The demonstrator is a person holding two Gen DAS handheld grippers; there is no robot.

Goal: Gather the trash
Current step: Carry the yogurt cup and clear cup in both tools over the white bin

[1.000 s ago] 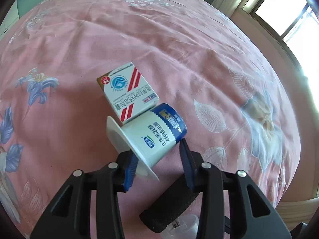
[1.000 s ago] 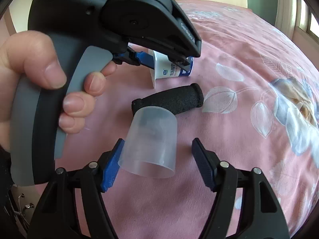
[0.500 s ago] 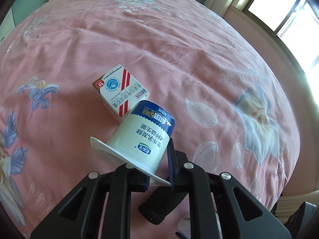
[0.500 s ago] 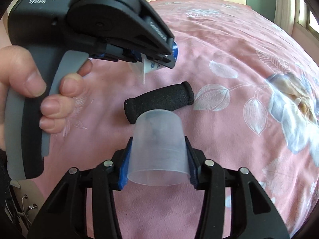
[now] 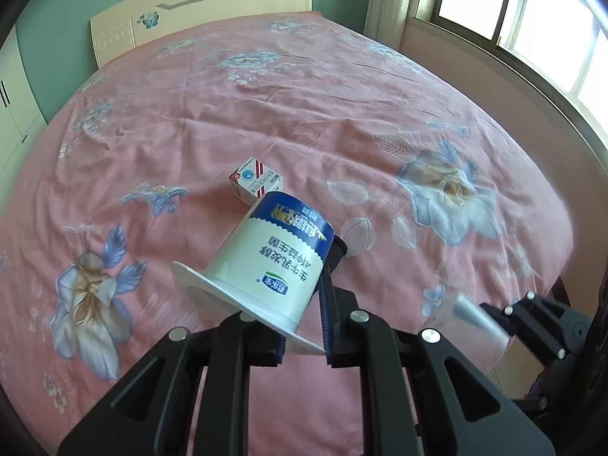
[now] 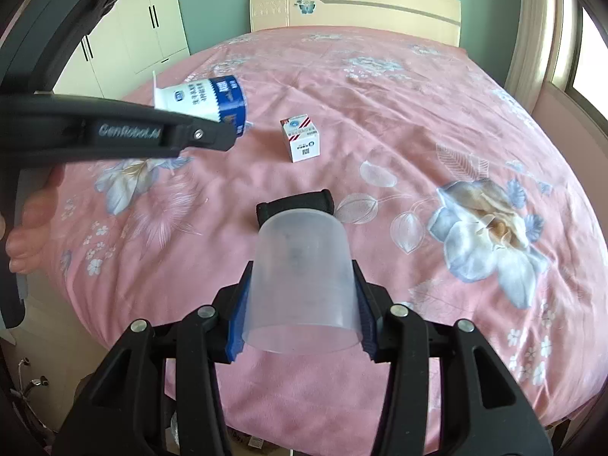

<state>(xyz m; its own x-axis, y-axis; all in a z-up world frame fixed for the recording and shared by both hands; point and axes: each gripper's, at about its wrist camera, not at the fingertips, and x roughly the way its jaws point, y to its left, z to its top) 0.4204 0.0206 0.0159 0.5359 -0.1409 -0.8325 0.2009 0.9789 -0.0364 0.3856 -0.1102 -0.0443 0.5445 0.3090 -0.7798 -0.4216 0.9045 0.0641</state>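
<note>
Two pieces of trash off the bed already: yogurt cup clamped by its rim in the left claw, clear plastic cup squeezed mouth-down between the pads of the right claw. Both claws closed tight on their loads, both held up over the near edge of the bed.

Still lying on the pink sheet: small medicine box towards the middle, black foam roll closer to the near edge. No bin or bag visible in either view, so drop-off spot unknown; judging by that, roughly halfway through at best.

Left view: printed side of the yogurt cup and its wide rim, foam roll almost fully hidden behind it, right claw and clear cup only as a blur near the right edge. Right view: foam roll and box plainly apart, plus wardrobe and headboard.
</note>
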